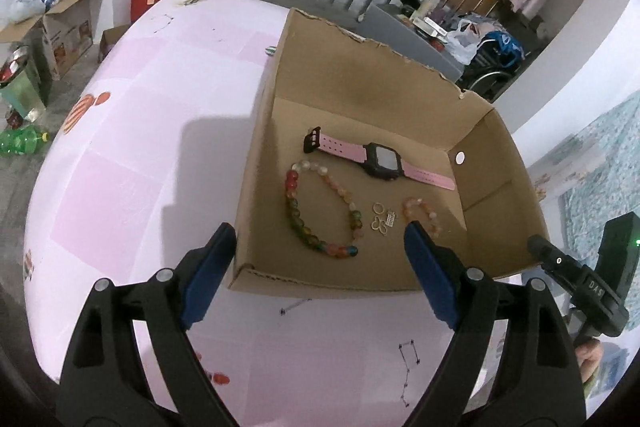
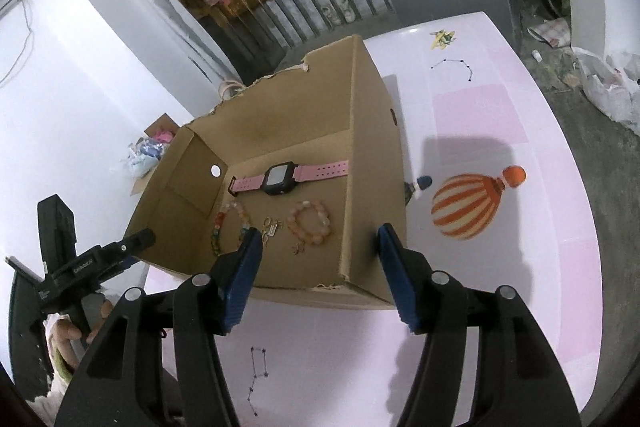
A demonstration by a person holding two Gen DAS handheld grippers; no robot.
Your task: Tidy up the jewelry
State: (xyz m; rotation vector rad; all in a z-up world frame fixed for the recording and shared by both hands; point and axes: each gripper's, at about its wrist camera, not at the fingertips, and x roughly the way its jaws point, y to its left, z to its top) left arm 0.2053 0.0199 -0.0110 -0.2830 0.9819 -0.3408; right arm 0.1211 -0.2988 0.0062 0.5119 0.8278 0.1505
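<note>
Jewelry (image 1: 344,203) beyond open left tool (image 1: 320,247)

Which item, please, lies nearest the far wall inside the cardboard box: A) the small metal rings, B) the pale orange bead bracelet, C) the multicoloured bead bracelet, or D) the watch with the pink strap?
D: the watch lies stretched across the box floor beyond both bracelets and the rings, closest to the far wall.

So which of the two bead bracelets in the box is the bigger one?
The multicoloured bracelet with red, green and blue beads; it forms a much wider loop than the small peach-pink bracelet on the other side of the little rings.
</note>
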